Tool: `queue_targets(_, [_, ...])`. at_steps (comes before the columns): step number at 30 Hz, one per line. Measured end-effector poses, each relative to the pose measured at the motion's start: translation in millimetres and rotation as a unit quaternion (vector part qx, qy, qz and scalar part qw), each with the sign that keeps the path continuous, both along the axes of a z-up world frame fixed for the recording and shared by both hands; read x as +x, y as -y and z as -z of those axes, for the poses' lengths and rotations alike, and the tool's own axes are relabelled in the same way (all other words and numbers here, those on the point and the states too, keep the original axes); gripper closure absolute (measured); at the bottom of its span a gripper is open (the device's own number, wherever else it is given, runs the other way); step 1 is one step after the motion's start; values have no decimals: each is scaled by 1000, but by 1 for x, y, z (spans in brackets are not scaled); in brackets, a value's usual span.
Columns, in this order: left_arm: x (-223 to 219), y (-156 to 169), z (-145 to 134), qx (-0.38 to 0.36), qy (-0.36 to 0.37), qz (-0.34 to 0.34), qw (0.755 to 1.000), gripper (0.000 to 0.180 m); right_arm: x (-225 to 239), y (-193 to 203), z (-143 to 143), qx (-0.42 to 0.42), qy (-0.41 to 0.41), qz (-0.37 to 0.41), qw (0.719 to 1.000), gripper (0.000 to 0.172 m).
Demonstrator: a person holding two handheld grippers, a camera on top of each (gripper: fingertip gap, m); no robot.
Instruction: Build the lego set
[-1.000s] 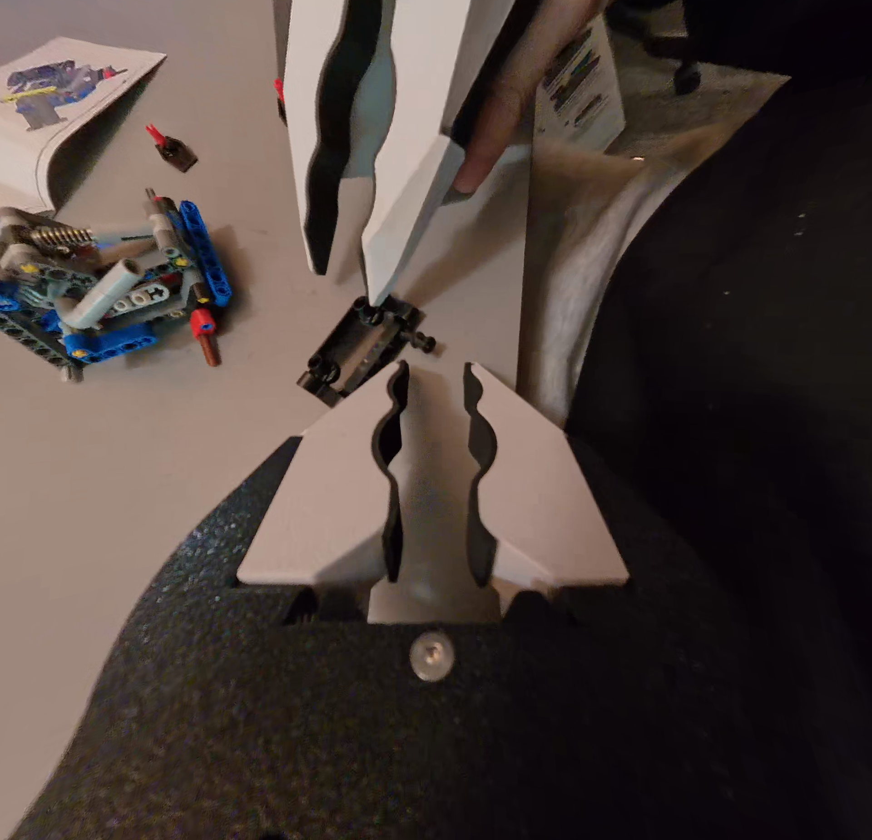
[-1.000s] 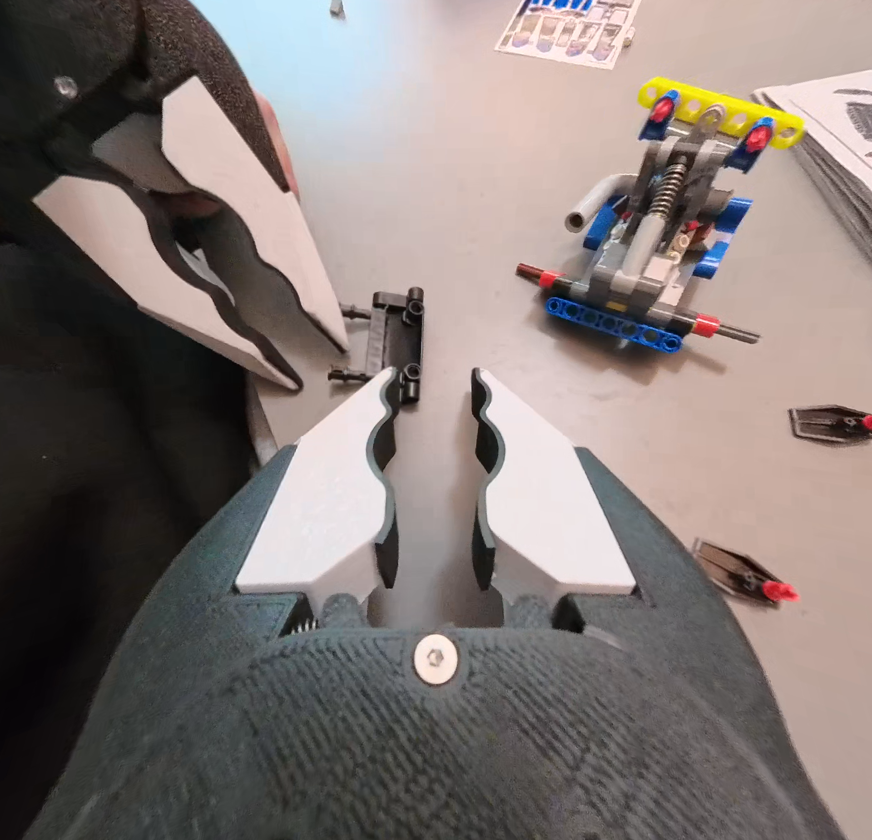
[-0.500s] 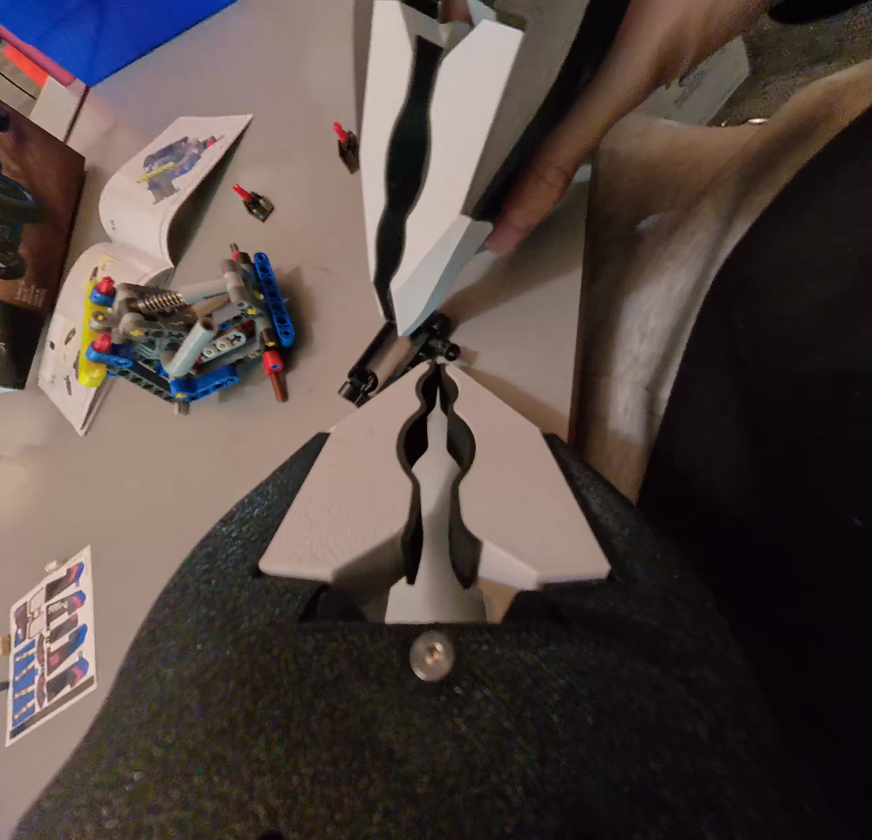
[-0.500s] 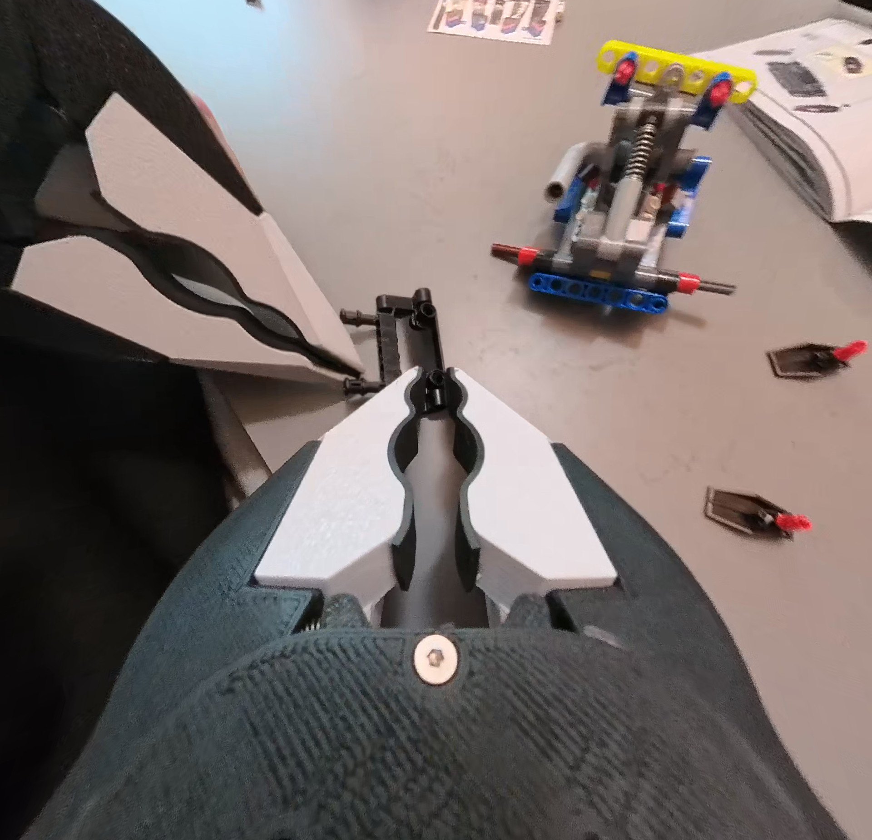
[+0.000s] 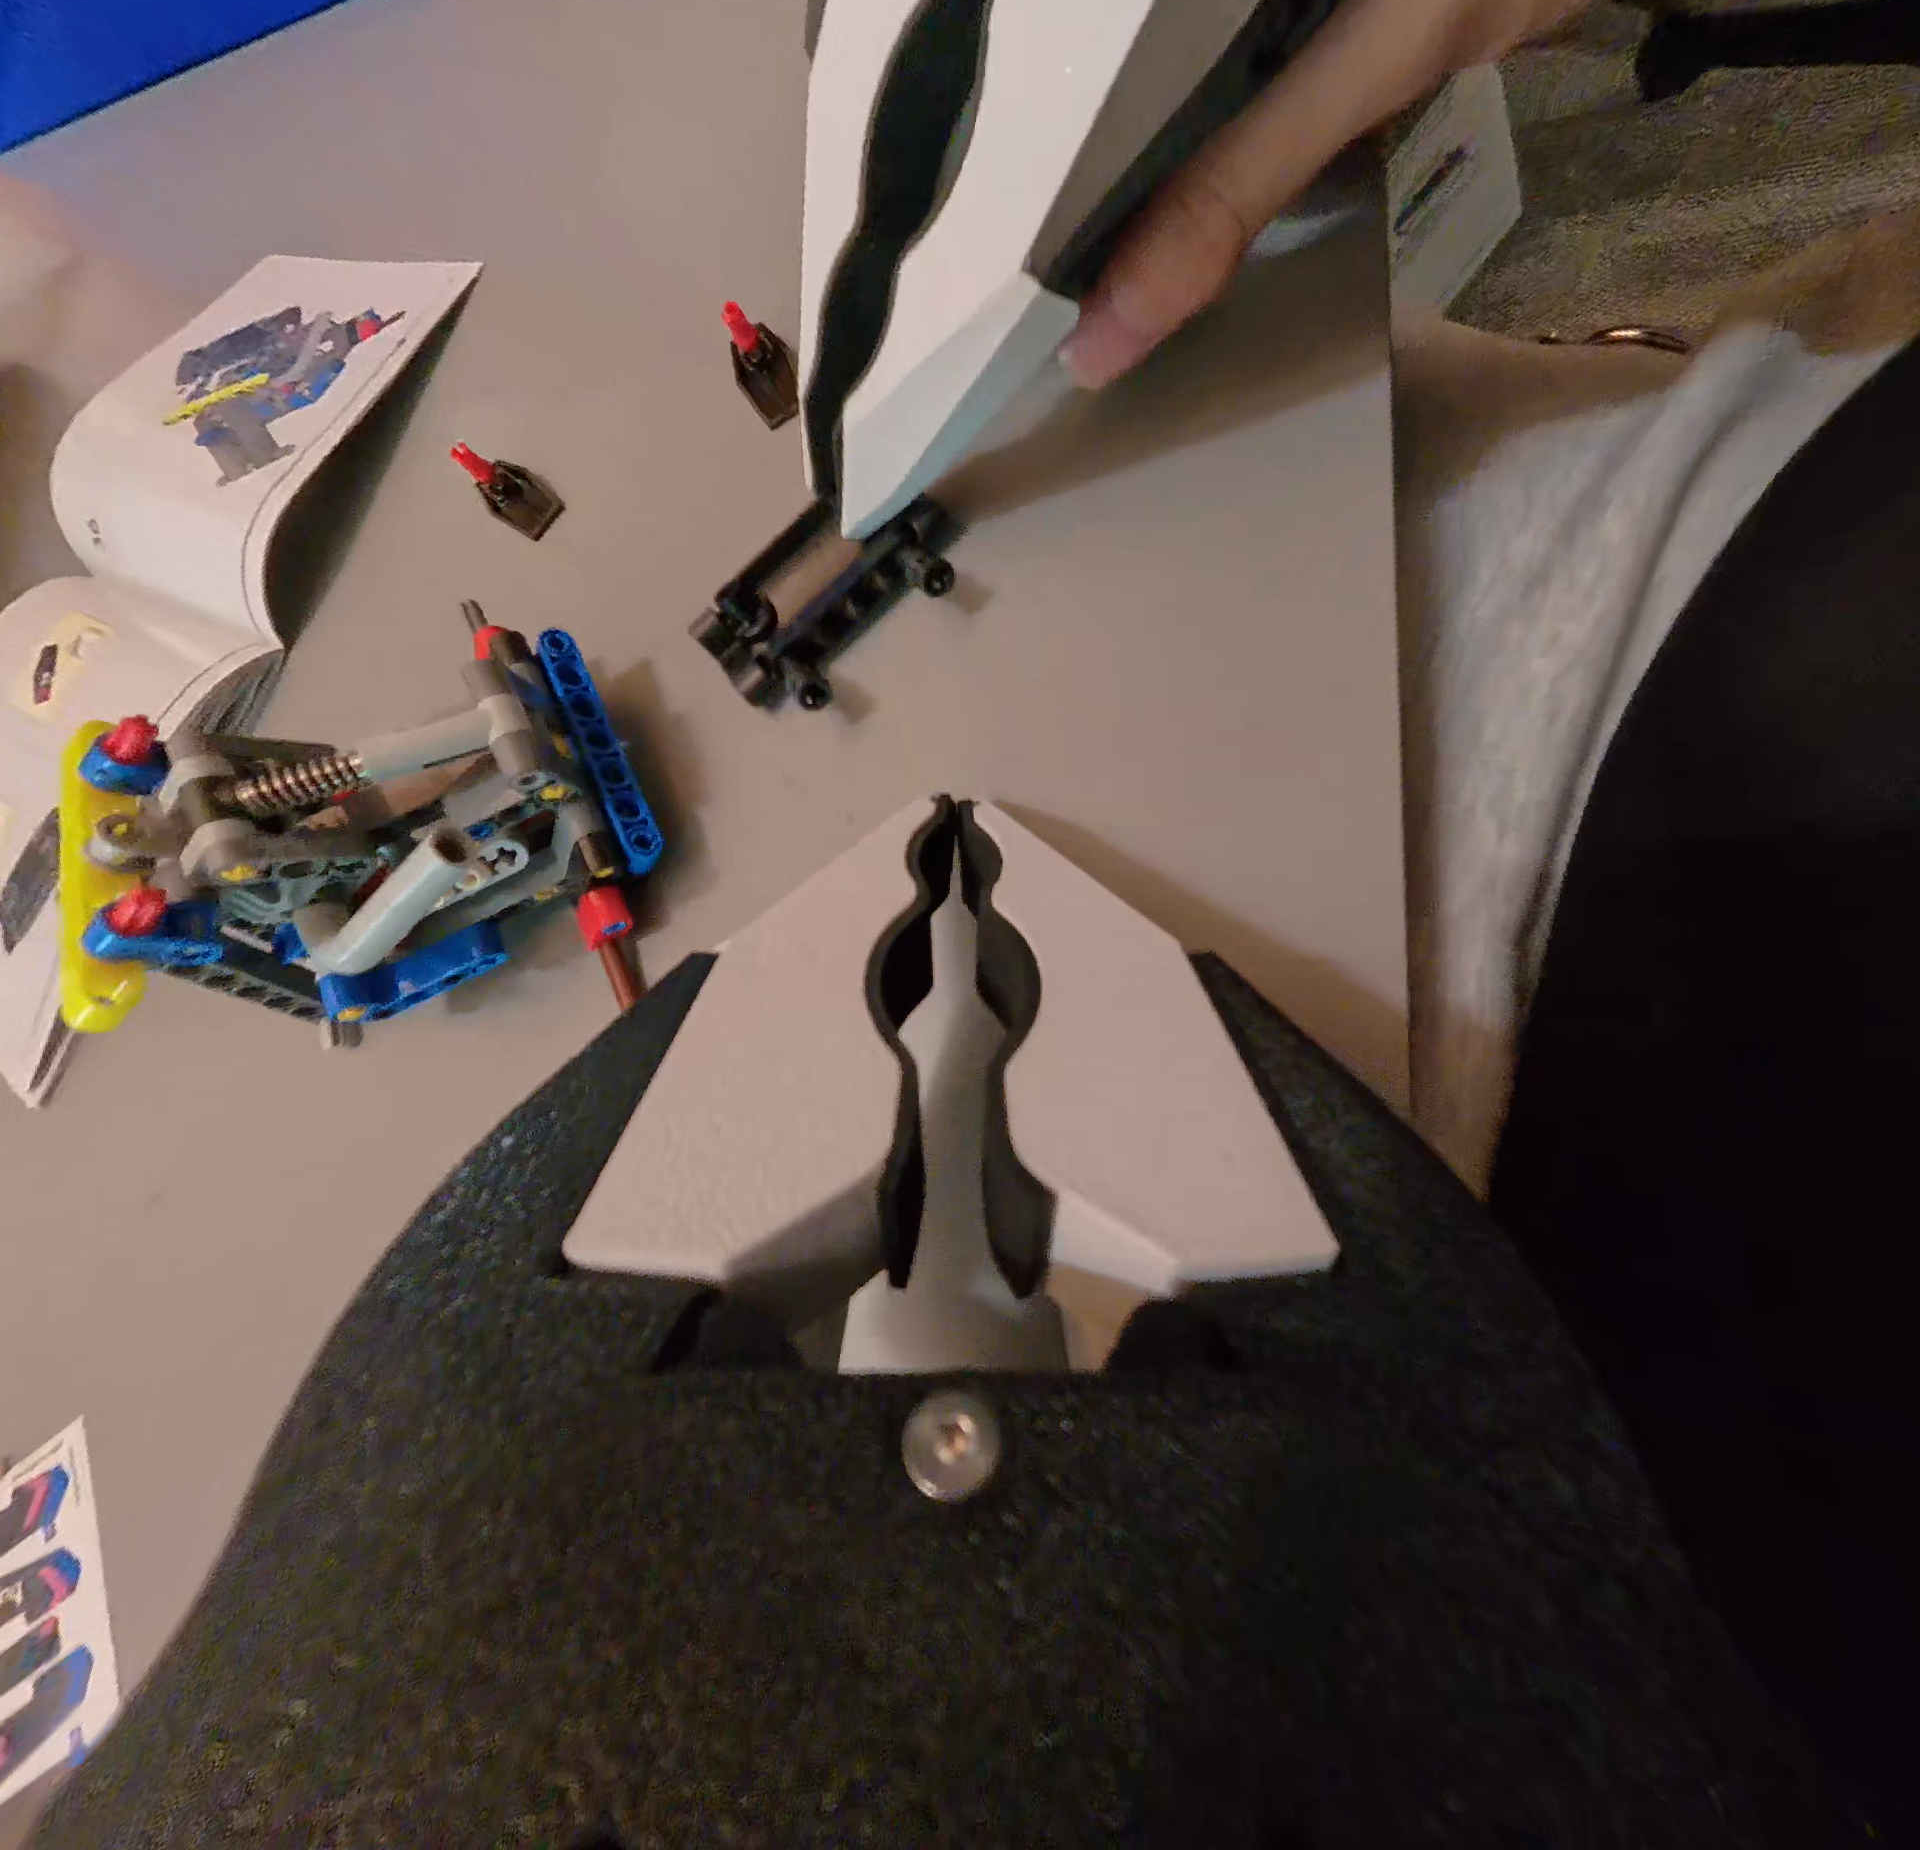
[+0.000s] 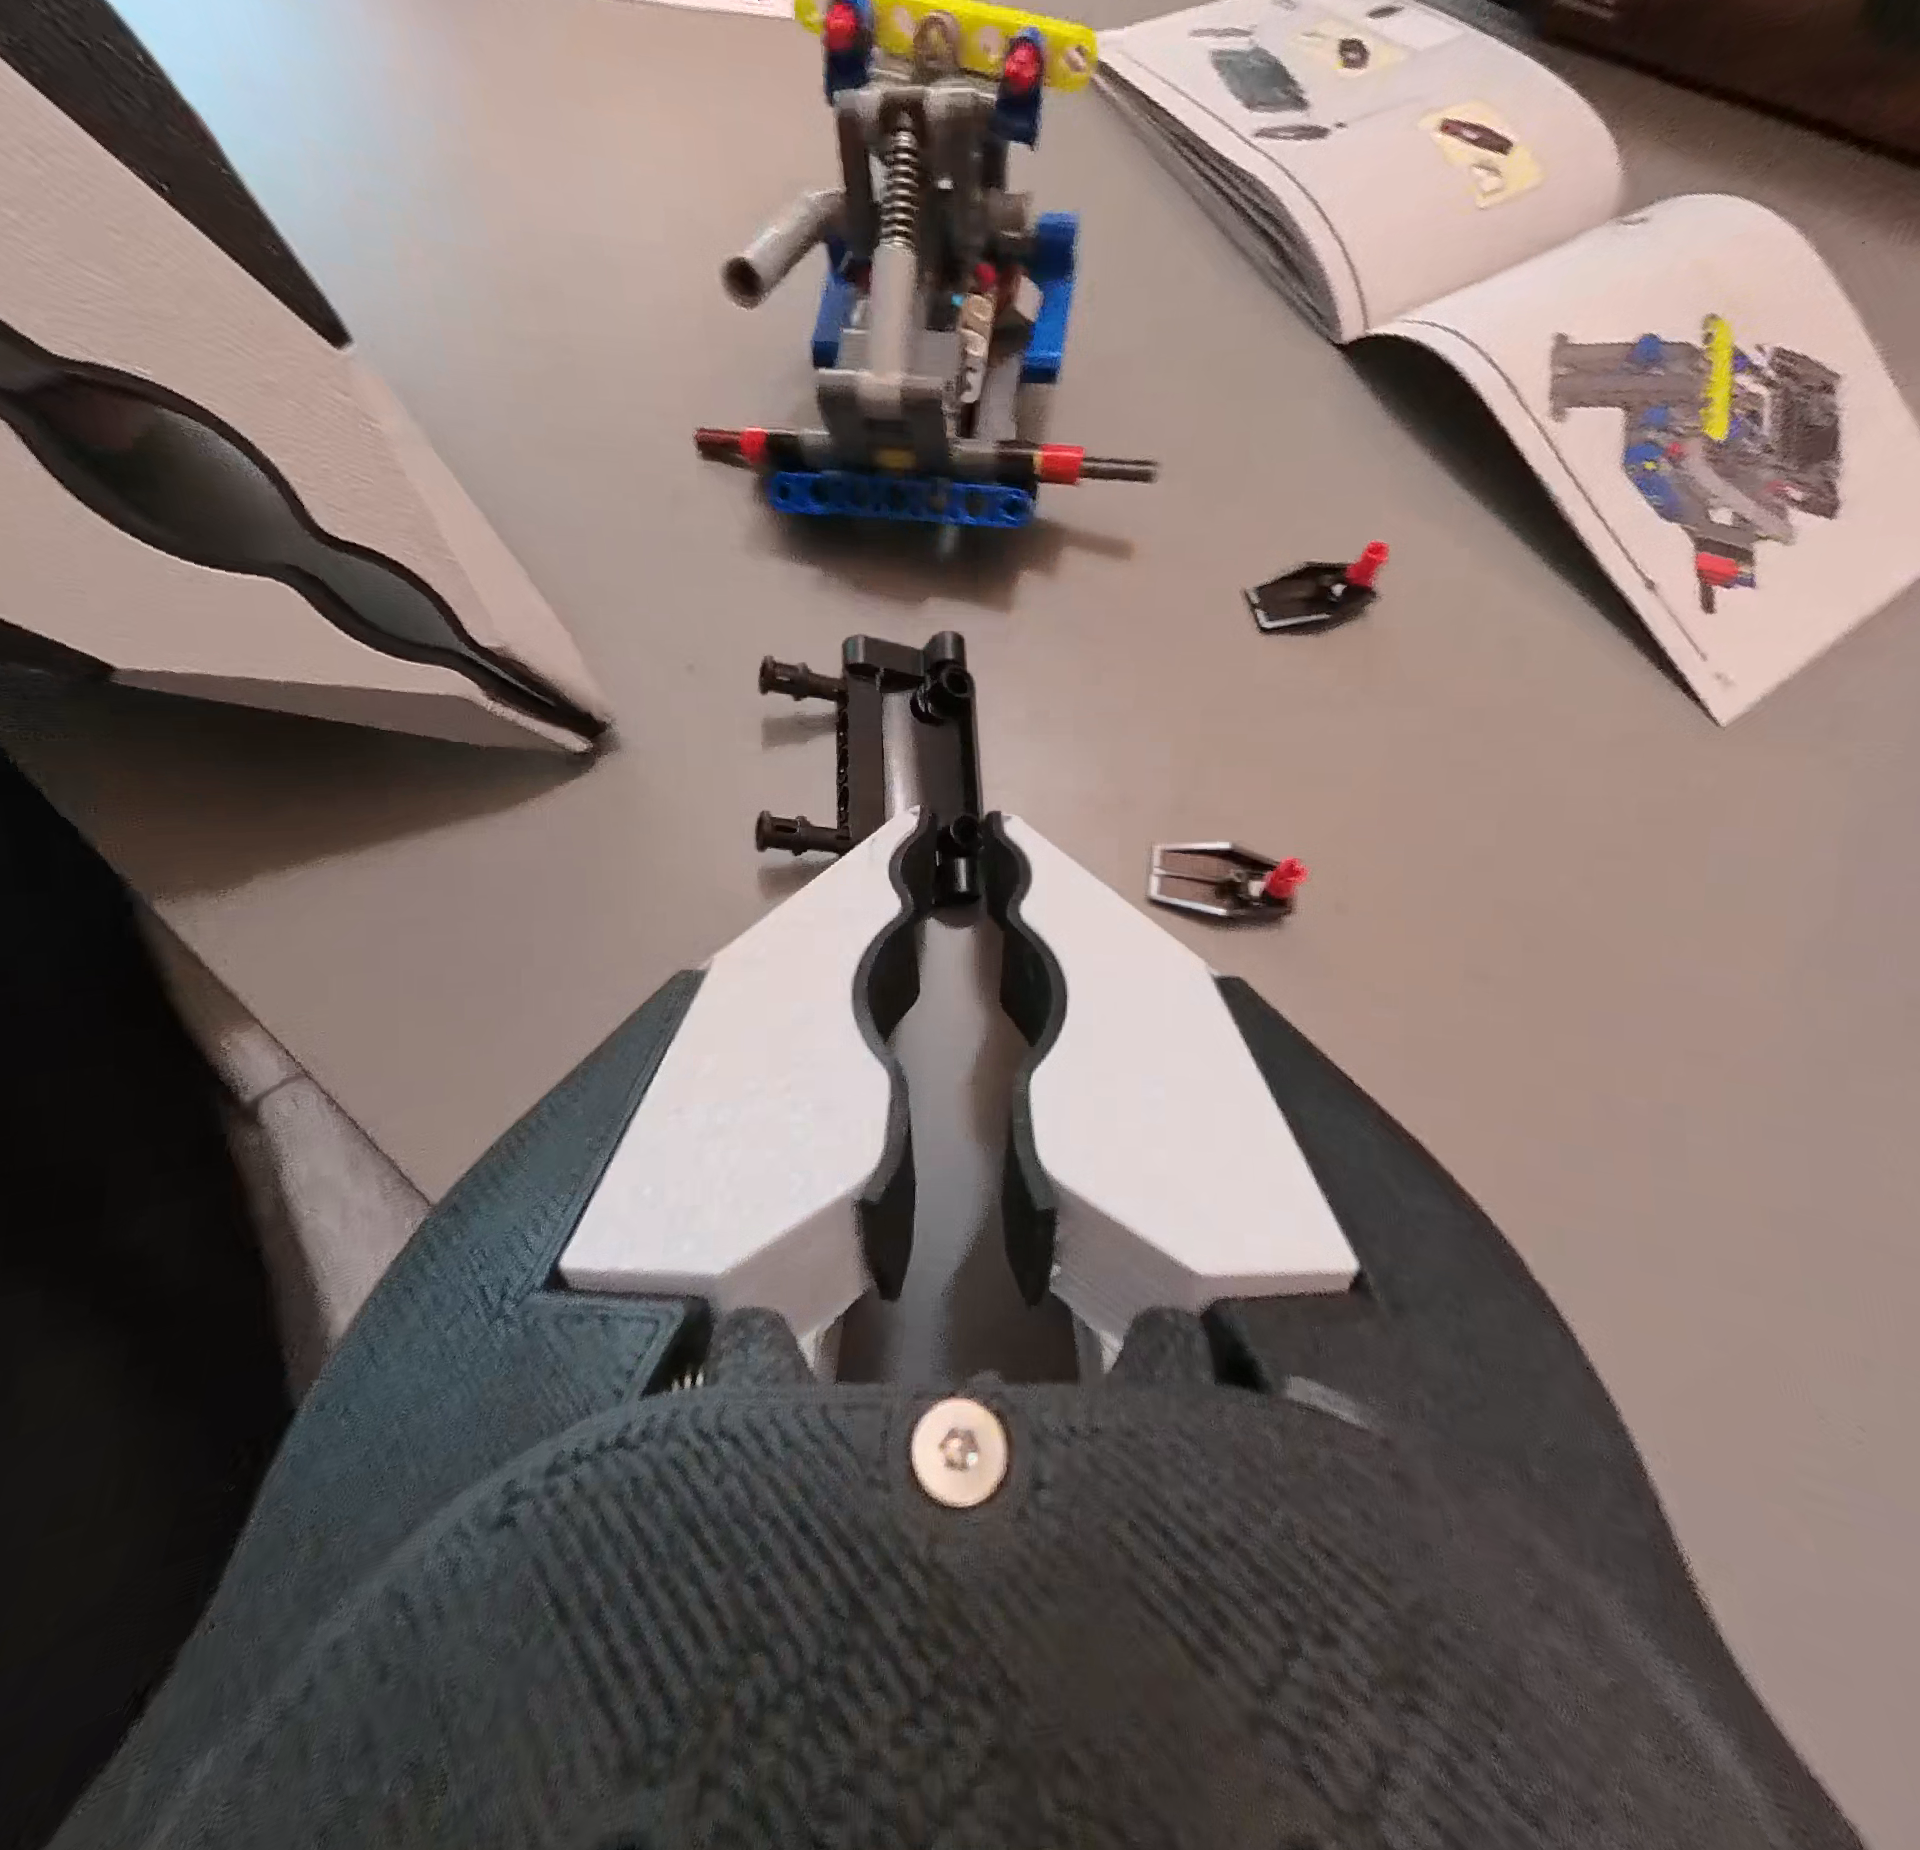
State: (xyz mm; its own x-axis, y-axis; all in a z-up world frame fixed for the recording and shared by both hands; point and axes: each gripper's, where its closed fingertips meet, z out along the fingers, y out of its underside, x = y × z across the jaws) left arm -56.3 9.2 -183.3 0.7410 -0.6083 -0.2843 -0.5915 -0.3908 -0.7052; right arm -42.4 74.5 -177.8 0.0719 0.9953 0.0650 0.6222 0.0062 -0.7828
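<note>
Black frame piece (image 6: 914, 730) clamped in right claw (image 6: 958, 832); left claw (image 5: 954, 808) together, bare.

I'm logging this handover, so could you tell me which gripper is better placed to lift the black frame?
Probably the right gripper: its fingers are closed on a pin at the near end of the black frame. The left gripper is shut on nothing, off to the frame's side.

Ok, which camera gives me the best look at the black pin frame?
The right wrist view: the black pin frame lies centred, its near end between the right gripper fingertips. The left wrist view shows it farther off, partly covered by that gripper's tip.
</note>
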Motion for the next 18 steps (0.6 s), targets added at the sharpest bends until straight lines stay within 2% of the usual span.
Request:
queue_targets(6, [2, -7, 1, -20, 24, 36, 999, 180, -1, -4, 1, -29, 10, -1, 1000, 165])
queue_targets(13, [3, -4, 1, -84, 94, 74, 989, 180, -10, 3, 1, -60, 15, -14, 998, 165])
queue_targets(16, [1, 1, 1, -102, 109, 95, 984, 180, -11, 10, -3, -61, 7, -45, 997, 140])
queue_targets(18, [-2, 8, -2, -113, 127, 109, 979, 179, -7, 11, -19, -75, -14, -70, 995, 134])
